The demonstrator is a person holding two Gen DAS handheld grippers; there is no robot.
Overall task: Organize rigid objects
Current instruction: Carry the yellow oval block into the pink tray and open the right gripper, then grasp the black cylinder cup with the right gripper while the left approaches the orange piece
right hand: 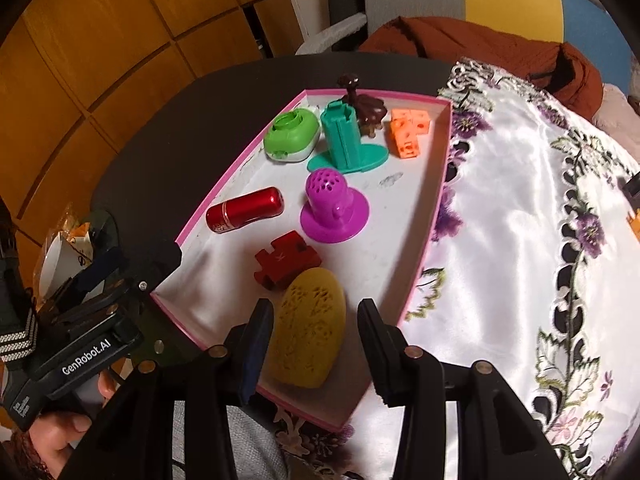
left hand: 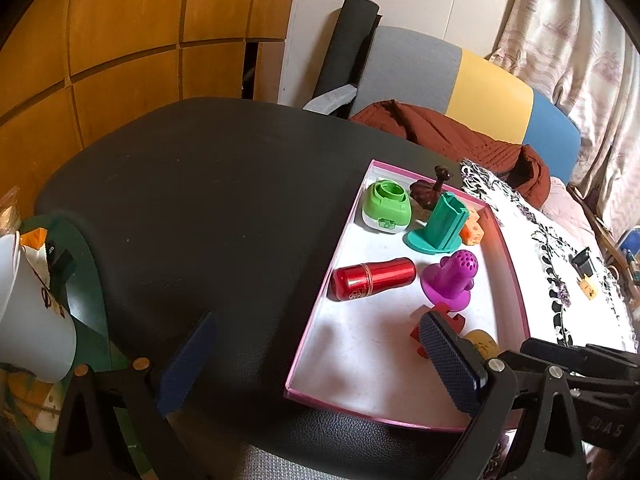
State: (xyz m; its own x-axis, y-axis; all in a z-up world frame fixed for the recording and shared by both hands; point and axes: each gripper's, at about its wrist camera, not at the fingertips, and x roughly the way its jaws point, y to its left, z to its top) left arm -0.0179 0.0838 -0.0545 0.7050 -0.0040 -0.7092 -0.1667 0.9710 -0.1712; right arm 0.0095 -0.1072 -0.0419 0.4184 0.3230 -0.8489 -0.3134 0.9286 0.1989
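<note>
A pink-rimmed white tray (right hand: 436, 184) holds a green round piece (right hand: 292, 136), a teal stand (right hand: 344, 142), a brown figure (right hand: 366, 110), orange cubes (right hand: 408, 132), a purple perforated piece (right hand: 330, 206), a red cylinder (right hand: 244, 210), a dark red block (right hand: 286, 264) and a yellow oval (right hand: 310, 332). My right gripper (right hand: 316, 340) is open, its fingers on either side of the yellow oval, apart from it. My left gripper (left hand: 316, 360) is open and empty over the tray's near left rim (left hand: 308, 344). The red cylinder (left hand: 372, 278) and purple piece (left hand: 452, 280) show ahead of it.
The tray sits on a black table (left hand: 200, 200) beside a white embroidered cloth (right hand: 540, 220). A small black and yellow item (left hand: 586, 276) lies on the cloth. A white cup (left hand: 28, 320) stands at the left edge. A brown jacket and a chair are behind.
</note>
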